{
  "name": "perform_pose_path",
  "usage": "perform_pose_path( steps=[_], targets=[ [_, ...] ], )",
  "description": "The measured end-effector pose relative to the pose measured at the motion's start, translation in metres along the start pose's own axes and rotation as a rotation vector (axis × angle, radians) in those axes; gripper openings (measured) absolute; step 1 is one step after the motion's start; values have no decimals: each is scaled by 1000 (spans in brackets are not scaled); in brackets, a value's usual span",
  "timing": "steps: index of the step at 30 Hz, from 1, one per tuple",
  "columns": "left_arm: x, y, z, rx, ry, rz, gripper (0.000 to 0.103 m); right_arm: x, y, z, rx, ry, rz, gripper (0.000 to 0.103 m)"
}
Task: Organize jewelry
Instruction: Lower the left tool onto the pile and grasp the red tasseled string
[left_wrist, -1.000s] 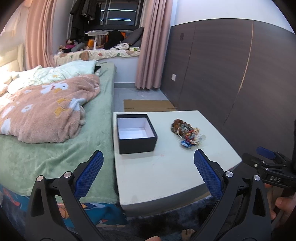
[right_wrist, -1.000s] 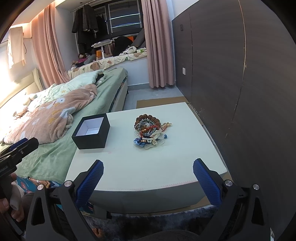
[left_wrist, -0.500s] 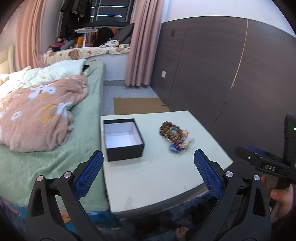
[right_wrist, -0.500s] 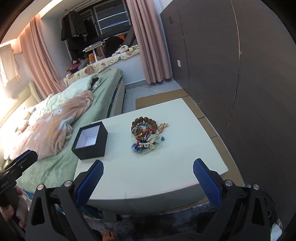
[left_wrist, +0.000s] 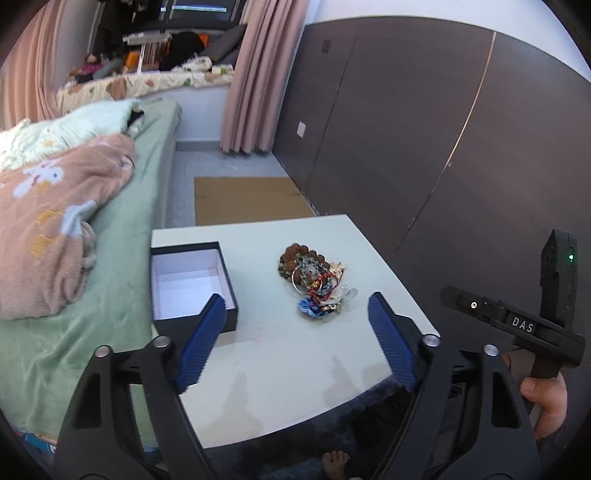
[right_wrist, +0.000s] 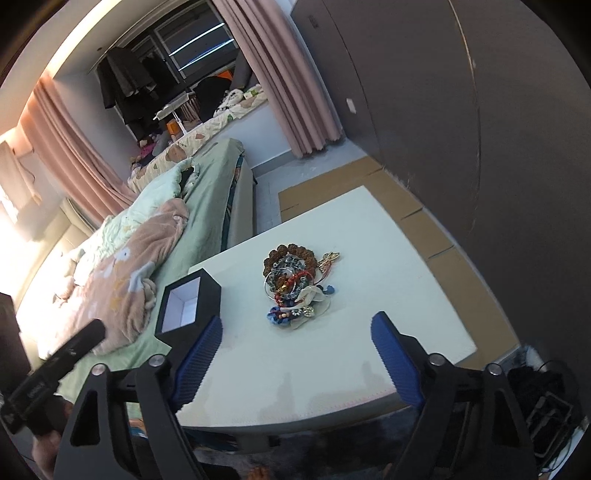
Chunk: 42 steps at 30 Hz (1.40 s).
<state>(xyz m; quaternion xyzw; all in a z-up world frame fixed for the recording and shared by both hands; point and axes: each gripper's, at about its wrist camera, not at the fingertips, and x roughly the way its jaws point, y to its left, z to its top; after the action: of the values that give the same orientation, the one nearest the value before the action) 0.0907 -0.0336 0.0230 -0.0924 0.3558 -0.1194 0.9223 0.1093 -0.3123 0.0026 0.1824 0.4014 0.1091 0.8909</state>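
The left gripper hangs over the near part of the white table, its blue-padded fingers spread wide with nothing between them. The right gripper is likewise wide apart and empty above the near edge of the table; it also shows at the right of the left wrist view, held in a hand.

The jewelry pile lies ahead of both grippers near the middle of the table, apart from every fingertip: a ring of brown beads at the far side, metal bangles and red beads across the middle, blue beads and a pale fabric piece at the near side. In the left wrist view it sits in the gap between the fingers, closer to the right finger; in the right wrist view it sits just beyond the gap.

The black box, open with a white lining, stands at the table's left edge, well apart from the pile. The left finger of each gripper overlaps its near corner in view.

Bare tabletop lies between the grippers and the pile. The bed with a pink blanket runs beside the table's left edge. A dark panelled wall stands to the right, and cardboard covers the floor beyond the far edge.
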Motion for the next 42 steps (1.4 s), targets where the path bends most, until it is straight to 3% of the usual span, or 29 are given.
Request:
perform_pose_path(
  steps=[7,22,32,37,40,42],
  targets=[
    [42,-4,19,-39,91,-53,67,35,-12,17,75,62,17,74],
    [142,-2,41,-149,294,-86,46,120,-37,38,266,217,97,70],
    [194,7,15,-223,384,-149,40,170,-52,20,338,309,131,53],
    [203,7,11,-227,394,-163,38,187,-52,19,344,331,137,50],
    [215,8,6,-238,414,-162,34,198,-54,16,373,358,136,32],
    [220,9,3,-246,424,-164,33,205,-55,13,400,375,155,7]
  ],
)
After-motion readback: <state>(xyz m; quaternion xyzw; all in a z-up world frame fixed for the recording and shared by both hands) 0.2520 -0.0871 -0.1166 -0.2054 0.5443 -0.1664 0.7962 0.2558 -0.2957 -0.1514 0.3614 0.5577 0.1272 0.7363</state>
